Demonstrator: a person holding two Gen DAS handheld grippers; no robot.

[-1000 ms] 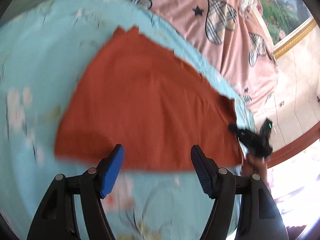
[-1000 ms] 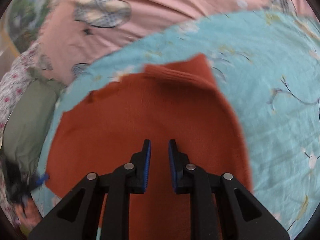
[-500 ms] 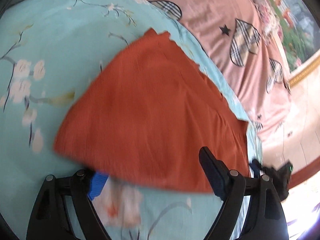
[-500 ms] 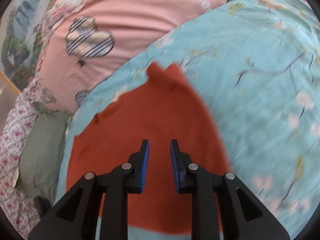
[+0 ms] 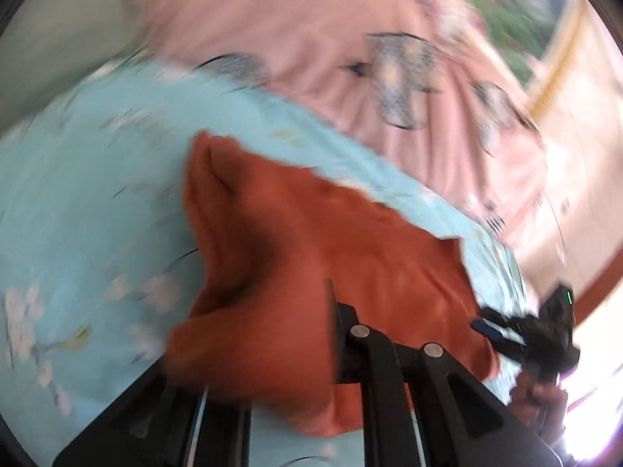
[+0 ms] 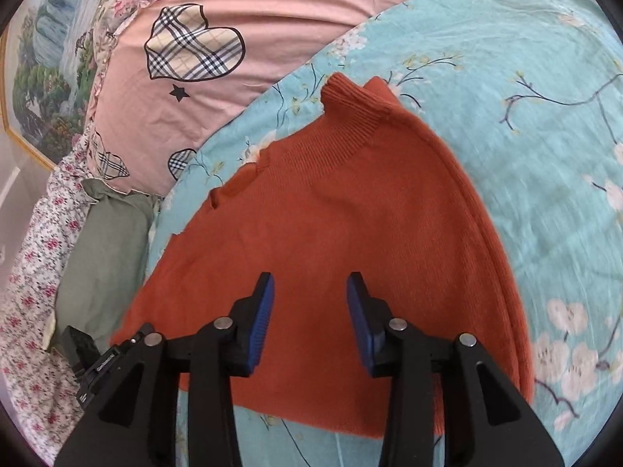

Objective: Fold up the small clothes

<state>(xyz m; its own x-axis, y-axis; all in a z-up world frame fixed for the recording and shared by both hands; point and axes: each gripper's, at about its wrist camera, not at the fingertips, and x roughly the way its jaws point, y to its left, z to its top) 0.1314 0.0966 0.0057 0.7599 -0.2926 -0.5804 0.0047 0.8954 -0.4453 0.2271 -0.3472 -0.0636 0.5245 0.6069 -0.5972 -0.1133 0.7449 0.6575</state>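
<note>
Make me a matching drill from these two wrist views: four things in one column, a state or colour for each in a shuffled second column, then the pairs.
Things:
1. left claw
2. right claw
3. orange sweater
4. pillow

States or colours:
A. pink, with plaid hearts
B. open, above the sweater
C. shut on a lifted edge of the sweater
D. lies on the blue floral sheet, ribbed collar at the far end

Pairs: 1-C, 2-B, 3-D, 4-A

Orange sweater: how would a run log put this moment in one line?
step: fold | left gripper: shut on orange sweater, lifting its edge | right gripper: open above sweater | surface: blue floral sheet
</note>
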